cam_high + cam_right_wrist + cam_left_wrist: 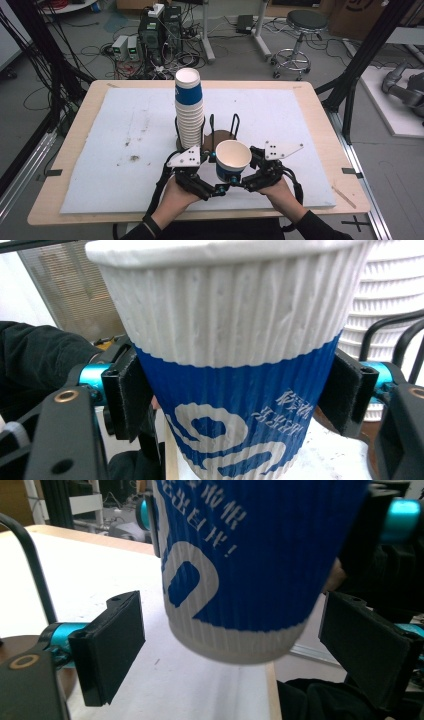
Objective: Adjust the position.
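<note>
A blue-and-white ribbed paper cup point(232, 160) hangs upright above the table's front middle, mouth up and empty. My right gripper point(240, 173) comes in from the right and is shut on the cup point(235, 365), with both pads point(131, 395) pressed against the blue band. My left gripper point(220, 186) reaches in from the left. Its jaws straddle the cup's base point(240, 645) with a gap on each side, so this gripper point(240, 652) is open. Just behind, a tall stack of matching cups point(189, 110) stands in a black wire holder point(223, 127).
A white mat point(125, 135) covers most of the wooden table point(75, 120). The holder's brown round base point(220, 137) lies right behind the held cup. Beyond the table are cables, electronics and a stool point(300, 30). Black frame posts point(357, 65) flank the table.
</note>
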The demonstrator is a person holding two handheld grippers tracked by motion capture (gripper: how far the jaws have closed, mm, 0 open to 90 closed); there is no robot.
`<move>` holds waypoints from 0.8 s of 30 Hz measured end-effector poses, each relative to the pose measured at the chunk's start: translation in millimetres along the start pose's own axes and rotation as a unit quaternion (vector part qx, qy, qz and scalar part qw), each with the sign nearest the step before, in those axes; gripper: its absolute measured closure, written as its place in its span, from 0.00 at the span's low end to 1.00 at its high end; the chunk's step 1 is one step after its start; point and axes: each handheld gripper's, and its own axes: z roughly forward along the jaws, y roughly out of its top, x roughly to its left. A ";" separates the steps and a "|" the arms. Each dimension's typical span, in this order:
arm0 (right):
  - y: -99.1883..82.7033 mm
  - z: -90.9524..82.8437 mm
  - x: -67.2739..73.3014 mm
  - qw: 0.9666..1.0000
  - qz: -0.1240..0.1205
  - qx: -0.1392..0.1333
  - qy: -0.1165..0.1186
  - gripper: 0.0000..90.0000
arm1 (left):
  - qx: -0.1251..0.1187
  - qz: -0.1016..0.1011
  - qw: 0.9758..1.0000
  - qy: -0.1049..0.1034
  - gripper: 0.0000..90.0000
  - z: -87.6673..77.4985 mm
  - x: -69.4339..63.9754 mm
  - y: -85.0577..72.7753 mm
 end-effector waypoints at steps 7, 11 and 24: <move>-1.5 4.0 2.7 1.000 -0.002 0.005 0.004 0.28 | -0.010 0.008 1.000 0.005 0.17 0.7 -1.7 -0.6; -2.0 5.8 3.8 1.000 -0.005 0.003 0.001 0.28 | -0.009 0.008 1.000 0.000 0.23 1.3 -2.0 -1.1; -2.9 7.8 4.6 1.000 -0.005 0.008 0.004 0.22 | -0.004 0.011 1.000 -0.009 0.33 1.9 -3.1 -2.7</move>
